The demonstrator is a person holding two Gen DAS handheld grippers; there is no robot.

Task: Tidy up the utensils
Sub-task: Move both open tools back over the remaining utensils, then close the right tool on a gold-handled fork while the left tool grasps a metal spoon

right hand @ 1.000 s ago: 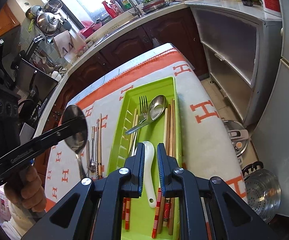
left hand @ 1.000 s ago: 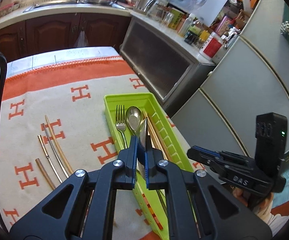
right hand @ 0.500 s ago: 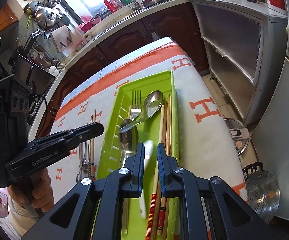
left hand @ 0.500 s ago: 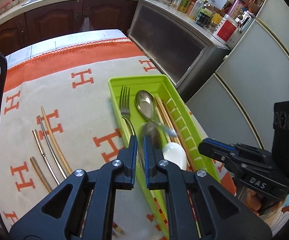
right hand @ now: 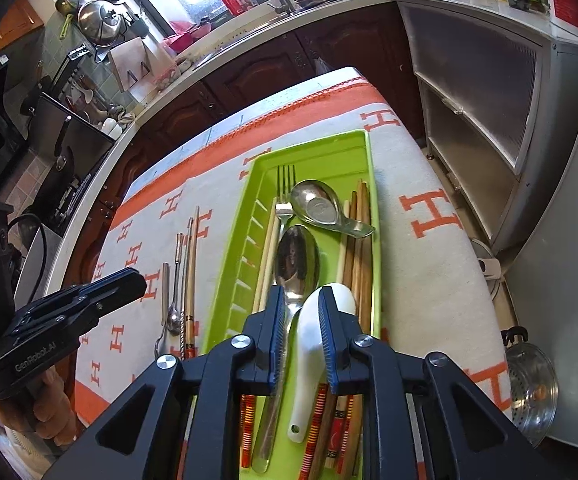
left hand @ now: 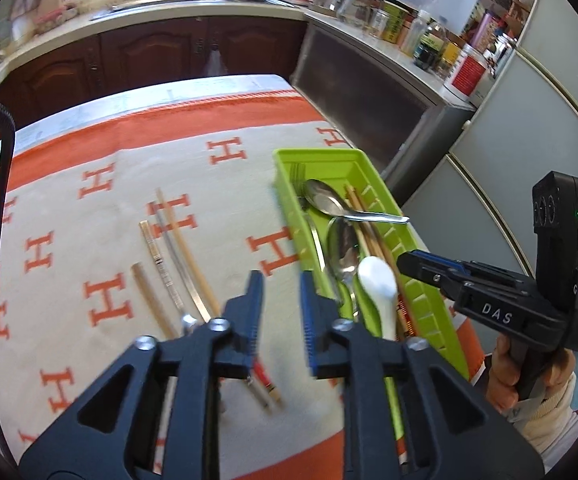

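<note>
I see a cream tablecloth [left hand: 217, 184] with orange H marks and dark kitchen cabinets [left hand: 149, 60] beyond. My left gripper [left hand: 280, 300] hangs open and empty beside the green tray [right hand: 371, 168] of utensils; my right gripper [right hand: 300, 322] hangs open above it.

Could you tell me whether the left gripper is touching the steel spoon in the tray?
Apart. In the left wrist view the left gripper is open over the cloth beside the tray, holding nothing, while the steel spoon lies inside the tray beyond the fingertips.
</note>
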